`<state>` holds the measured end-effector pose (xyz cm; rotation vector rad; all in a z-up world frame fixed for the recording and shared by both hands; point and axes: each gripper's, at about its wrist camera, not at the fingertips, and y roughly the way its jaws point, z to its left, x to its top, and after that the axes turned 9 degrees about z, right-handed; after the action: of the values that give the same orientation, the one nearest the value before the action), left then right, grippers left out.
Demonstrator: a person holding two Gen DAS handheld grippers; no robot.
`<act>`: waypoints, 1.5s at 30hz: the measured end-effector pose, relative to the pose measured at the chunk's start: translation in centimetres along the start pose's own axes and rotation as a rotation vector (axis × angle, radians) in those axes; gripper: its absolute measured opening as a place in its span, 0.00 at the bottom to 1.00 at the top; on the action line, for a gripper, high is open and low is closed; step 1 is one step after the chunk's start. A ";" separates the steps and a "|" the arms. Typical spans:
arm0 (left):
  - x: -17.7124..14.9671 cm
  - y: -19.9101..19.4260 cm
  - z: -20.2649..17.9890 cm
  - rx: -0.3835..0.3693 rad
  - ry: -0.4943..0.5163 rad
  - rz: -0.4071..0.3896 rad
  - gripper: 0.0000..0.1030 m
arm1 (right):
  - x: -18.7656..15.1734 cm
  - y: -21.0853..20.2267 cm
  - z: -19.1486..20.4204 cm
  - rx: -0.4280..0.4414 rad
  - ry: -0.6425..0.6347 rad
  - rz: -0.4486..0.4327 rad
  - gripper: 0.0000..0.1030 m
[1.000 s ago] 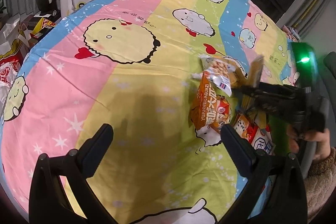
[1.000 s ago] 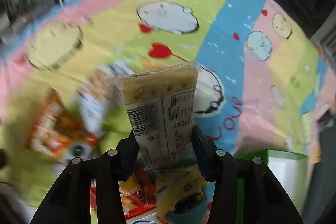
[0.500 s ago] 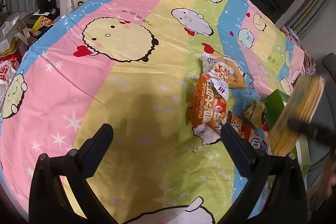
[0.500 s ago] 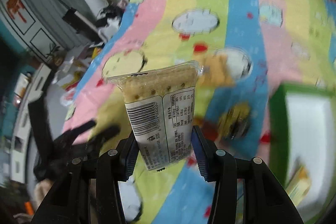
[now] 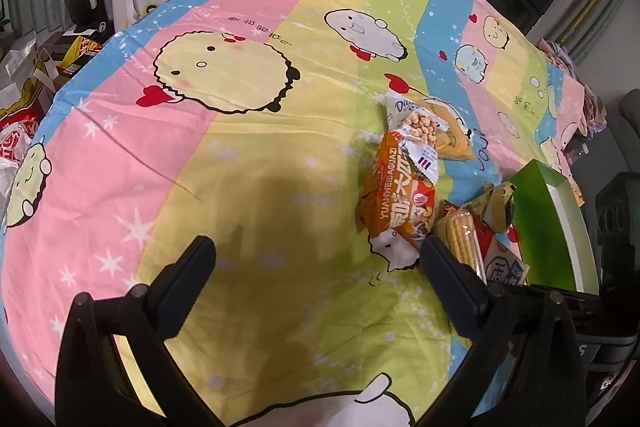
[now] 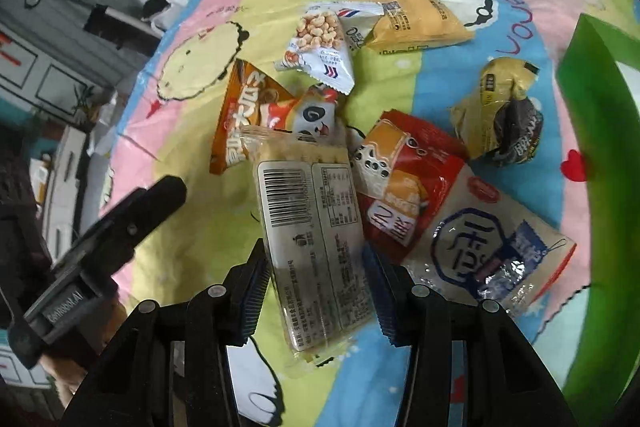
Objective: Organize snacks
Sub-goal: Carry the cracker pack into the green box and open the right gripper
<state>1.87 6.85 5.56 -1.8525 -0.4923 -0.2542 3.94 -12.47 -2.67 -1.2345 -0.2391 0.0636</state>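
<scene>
In the right wrist view my right gripper (image 6: 316, 287) is shut on a clear cracker packet (image 6: 312, 235) with a barcode label, held tilted low over a pile of snacks. Around it lie an orange seed bag (image 6: 244, 115), a white peanut packet (image 6: 320, 43), a yellow packet (image 6: 416, 15), a red packet (image 6: 404, 179), a white-and-blue packet (image 6: 488, 247) and a crumpled yellow-black packet (image 6: 500, 115). My left gripper (image 5: 316, 267) hovers open over the bedsheet, left of the pile, nothing between its fingers. The cracker packet (image 5: 460, 239) shows just behind its right finger.
A green box (image 6: 600, 131) with a white inside stands right of the pile; the same green box (image 5: 548, 219) appears in the left view. The cartoon-print sheet (image 5: 240, 147) covers the bed. Bags and clutter (image 5: 24, 99) lie on the floor past the left edge.
My right gripper swung the cracker packet right toward the green box, then rolled and came down over the snack pile. The left gripper stayed still and open.
</scene>
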 end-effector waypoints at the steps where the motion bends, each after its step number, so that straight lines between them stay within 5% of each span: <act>1: 0.0 0.0 -0.1 -0.002 0.002 0.000 0.99 | 0.1 -0.1 -0.1 0.008 -0.009 -0.001 0.47; 6: -0.4 0.0 -0.9 -0.019 0.017 0.001 0.97 | -0.4 -2.2 -1.6 0.083 0.005 -0.066 0.61; 15: -1.6 0.9 -3.6 -0.128 0.062 0.068 0.87 | -0.7 -5.5 -3.6 0.193 0.046 -0.230 0.62; 20: -2.2 2.4 -4.8 -0.139 0.064 0.123 0.79 | -0.5 -4.4 -3.7 0.276 0.059 -0.185 0.62; 32: -3.4 4.8 -6.5 -0.161 0.096 0.152 0.53 | 0.2 -1.1 -2.8 0.271 0.027 -0.105 0.60; 39: -3.8 4.8 -7.2 -0.110 0.154 0.114 0.51 | 0.4 0.2 -3.0 0.299 0.039 -0.066 0.47; 45: -3.8 3.3 -7.9 -0.128 0.182 0.056 0.50 | -0.2 -1.3 -2.4 0.300 0.022 -0.102 0.46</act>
<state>0.53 -2.22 3.84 -1.9427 -0.3038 -0.4200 4.13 -15.16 -2.22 -0.9227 -0.2627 -0.0025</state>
